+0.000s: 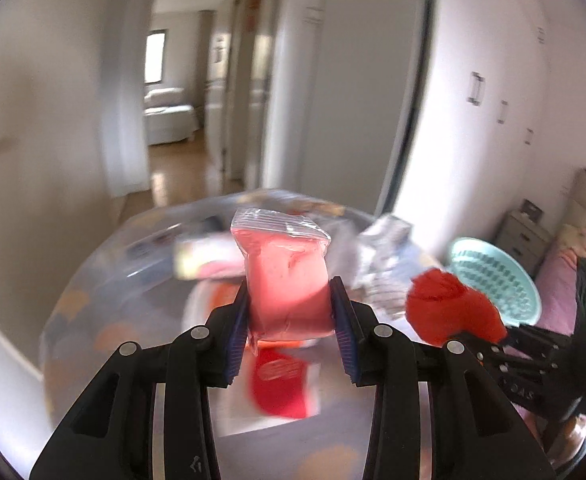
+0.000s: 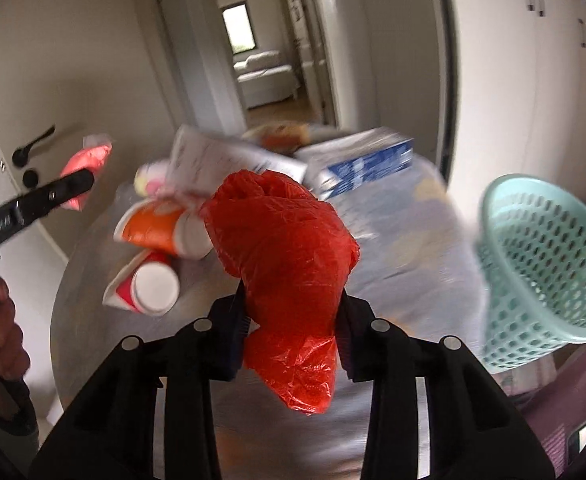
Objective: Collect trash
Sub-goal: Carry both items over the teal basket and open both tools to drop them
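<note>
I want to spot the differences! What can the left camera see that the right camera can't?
Only the left camera shows the small drawers and the pink bed. Only the right camera shows the orange cup, the blue box, the door handle and a hand. Both show the pink packet in the left gripper, the red bag in the right gripper, and the green basket.

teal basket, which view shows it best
The right wrist view: the teal basket sits large at the right edge, its perforated wall and open rim plain. The left wrist view shows it small, with the red plastic bag covering its lower left.
</note>
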A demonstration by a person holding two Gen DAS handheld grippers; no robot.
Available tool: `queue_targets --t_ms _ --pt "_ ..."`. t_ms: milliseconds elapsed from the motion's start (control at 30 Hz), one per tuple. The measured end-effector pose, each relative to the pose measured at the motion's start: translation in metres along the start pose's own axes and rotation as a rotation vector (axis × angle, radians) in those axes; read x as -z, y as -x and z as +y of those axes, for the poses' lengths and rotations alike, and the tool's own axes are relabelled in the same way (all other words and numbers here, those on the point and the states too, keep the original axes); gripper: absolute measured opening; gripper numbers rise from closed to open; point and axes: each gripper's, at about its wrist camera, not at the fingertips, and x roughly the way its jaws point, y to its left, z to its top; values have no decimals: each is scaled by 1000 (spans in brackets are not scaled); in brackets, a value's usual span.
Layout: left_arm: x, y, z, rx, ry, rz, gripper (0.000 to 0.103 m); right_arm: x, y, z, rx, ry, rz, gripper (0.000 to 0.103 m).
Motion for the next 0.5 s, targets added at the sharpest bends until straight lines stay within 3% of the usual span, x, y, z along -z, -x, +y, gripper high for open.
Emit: queue_targets --t_ms 300,500 --pt "-15 -37 -82 172 -85 29 37 -24 41 -84 174 -147 -108 34" --pt "-29 -71 -140 277 -135 53 37 -33 46 -156 324 -322 -98 34"
